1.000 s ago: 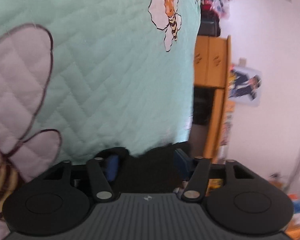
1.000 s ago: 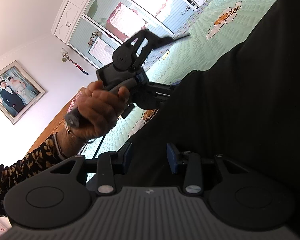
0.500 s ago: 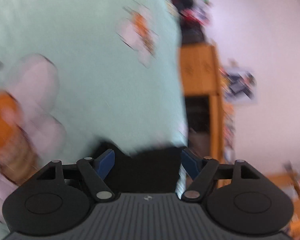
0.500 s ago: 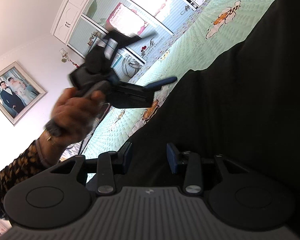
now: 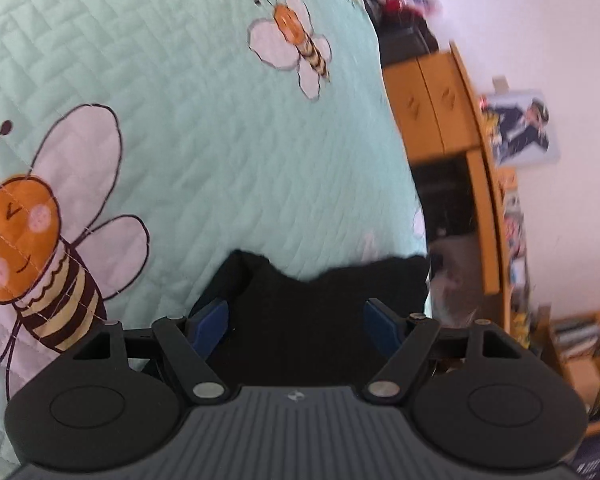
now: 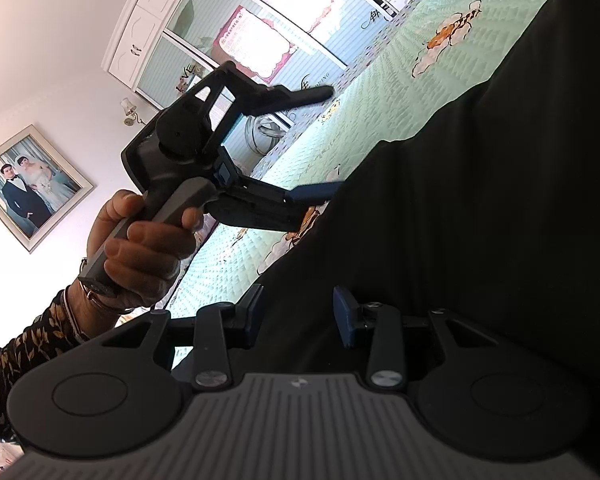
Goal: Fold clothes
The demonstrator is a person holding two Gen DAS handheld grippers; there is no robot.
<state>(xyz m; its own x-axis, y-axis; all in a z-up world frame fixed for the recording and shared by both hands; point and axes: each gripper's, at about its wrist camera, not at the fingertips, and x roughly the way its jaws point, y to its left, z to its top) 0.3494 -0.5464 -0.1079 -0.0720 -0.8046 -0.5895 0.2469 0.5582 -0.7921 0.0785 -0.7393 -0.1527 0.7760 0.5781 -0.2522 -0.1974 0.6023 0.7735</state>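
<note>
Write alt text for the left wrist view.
The open left gripper straddles an edge of black cloth over a mint quilt printed with cartoon bees. A wooden cabinet stands at right.

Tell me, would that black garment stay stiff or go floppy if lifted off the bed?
Probably floppy: in the left wrist view the black garment has a wavy, sagging edge between the open left hand-held gripper. It likely clings rather than slides, since it drapes flat over the quilted bedspread in the right wrist view. Looks light, though thickness is unclear.
</note>
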